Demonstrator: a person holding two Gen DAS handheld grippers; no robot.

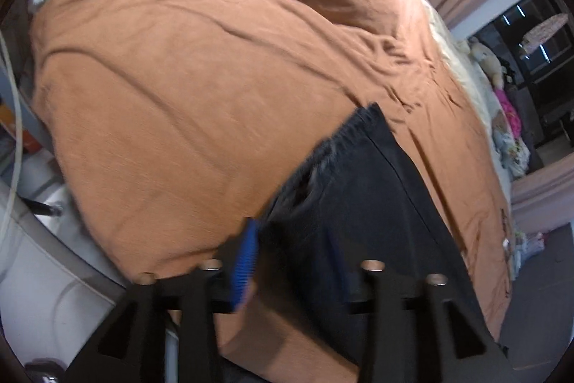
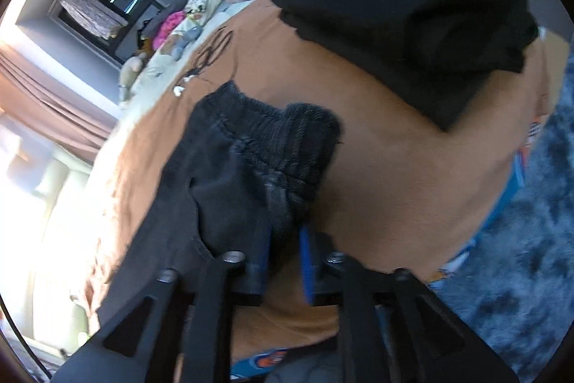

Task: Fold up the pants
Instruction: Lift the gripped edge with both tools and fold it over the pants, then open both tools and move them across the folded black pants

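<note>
Bed with brown blanket [image 1: 186,88], black pants [image 2: 251,160] spread on it, folded black stack [image 2: 423,17] beyond, left gripper [image 1: 290,261] fingers parted around pants, right gripper [image 2: 285,257] fingers narrowly parted around waistband.

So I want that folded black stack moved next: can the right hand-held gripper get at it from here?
Probably yes. The folded black stack lies beyond the right hand-held gripper on bare orange bedspread, but the pants' waistband sits between its parted fingers.
</note>
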